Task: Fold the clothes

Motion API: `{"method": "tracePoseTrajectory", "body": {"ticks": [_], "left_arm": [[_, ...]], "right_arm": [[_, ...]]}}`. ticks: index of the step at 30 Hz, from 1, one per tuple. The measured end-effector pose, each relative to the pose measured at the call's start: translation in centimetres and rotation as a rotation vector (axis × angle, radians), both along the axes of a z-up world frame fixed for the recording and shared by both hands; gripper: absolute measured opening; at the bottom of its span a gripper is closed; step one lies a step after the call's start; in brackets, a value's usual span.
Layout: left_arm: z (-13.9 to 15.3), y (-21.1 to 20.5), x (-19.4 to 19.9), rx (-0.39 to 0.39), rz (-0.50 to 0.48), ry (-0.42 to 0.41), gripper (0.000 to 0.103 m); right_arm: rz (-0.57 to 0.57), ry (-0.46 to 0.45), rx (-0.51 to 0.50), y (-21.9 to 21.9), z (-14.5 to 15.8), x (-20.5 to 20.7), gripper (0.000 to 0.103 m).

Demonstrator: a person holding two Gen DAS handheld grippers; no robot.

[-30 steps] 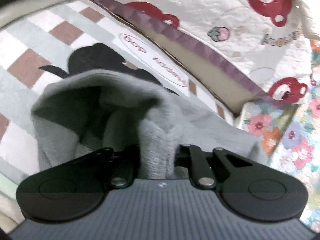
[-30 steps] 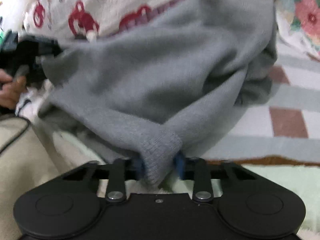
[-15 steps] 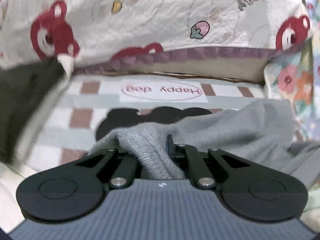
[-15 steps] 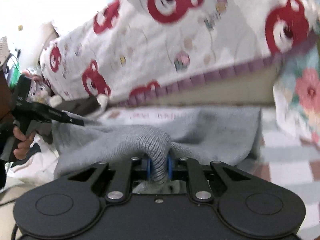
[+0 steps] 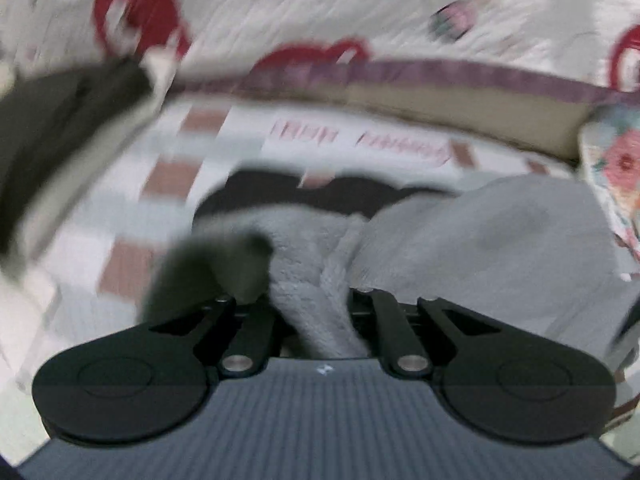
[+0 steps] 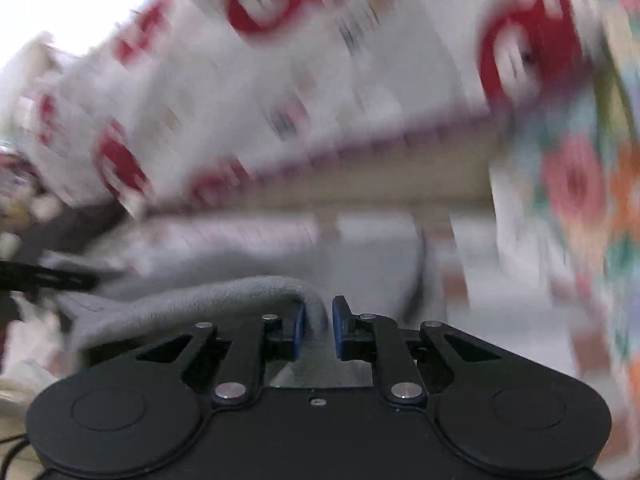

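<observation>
The grey sweater (image 5: 500,248) is a soft knit, pale grey with a fuzzy ribbed edge, and it lies bunched on the checked blanket (image 5: 132,216), sagging between the two tools. In the left wrist view the left tool (image 5: 312,300) is clamped on a thick fold of the ribbed edge, which fills the gap between its fingers; the rest of the sweater spreads away from that fold toward the floral cloth (image 5: 616,164). A dark, shadowed hollow of the knit sits just beside the fold, on the side away from the floral cloth.

In the right wrist view the right tool (image 6: 319,326) has a thin band of the same sweater (image 6: 192,300) looping down between its blue pads (image 6: 339,322). The pads stand slightly apart with the cloth between them, and whether they pinch it firmly cannot be told. From there the sweater stretches toward a dark bar at the picture's edge, which may be the other tool; it is too blurred to be sure.

Both views are smeared by motion. Beyond the sweater a white quilt (image 5: 360,8) with red bear prints and a purple border hangs over the blanket. A dark garment (image 5: 60,128) lies on the blanket, well apart from the sweater, on the side away from the floral cloth. A black patch (image 5: 304,192) on the blanket shows just behind the sweater's folds, below pink lettering too blurred to read.
</observation>
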State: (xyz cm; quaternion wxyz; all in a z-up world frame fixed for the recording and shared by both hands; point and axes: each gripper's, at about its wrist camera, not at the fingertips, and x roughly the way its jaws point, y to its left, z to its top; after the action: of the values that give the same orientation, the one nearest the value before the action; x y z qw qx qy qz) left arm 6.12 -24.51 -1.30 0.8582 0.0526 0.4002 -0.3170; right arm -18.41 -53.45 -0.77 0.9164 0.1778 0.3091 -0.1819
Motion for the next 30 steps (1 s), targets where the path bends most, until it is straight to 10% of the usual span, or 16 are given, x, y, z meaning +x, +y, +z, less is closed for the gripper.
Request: {"method": "tracePoseTrajectory", "body": {"ticks": [5,11,15,22,30], "left_arm": [[-3.1,1.0,0.9,-0.013,0.053,0.088,0.013],[-5.7,1.5,1.5,-0.016,0.091,0.144,0.017],[-6.1,1.5,1.8,-0.033,0.087,0.161,0.017],[-7.0,1.8,2.7,-0.088,0.104,0.222,0.017],[-6.5,2.5,2.6,-0.154,0.111,0.242,0.038]], "right_arm": [[-0.112,-0.139,0.25,-0.1,-5.2,-3.8,0.06],[-0.153,-0.169,0.29,0.0,-7.1,-7.5,0.064],[-0.036,-0.132,-0.105,3.8,-4.2,-7.6,0.06],[0.227,0.205,-0.567,6.9,-5.8,-5.8,0.057],[0.278,0.258,-0.697,5.8,-9.6,-3.1,0.058]]}}
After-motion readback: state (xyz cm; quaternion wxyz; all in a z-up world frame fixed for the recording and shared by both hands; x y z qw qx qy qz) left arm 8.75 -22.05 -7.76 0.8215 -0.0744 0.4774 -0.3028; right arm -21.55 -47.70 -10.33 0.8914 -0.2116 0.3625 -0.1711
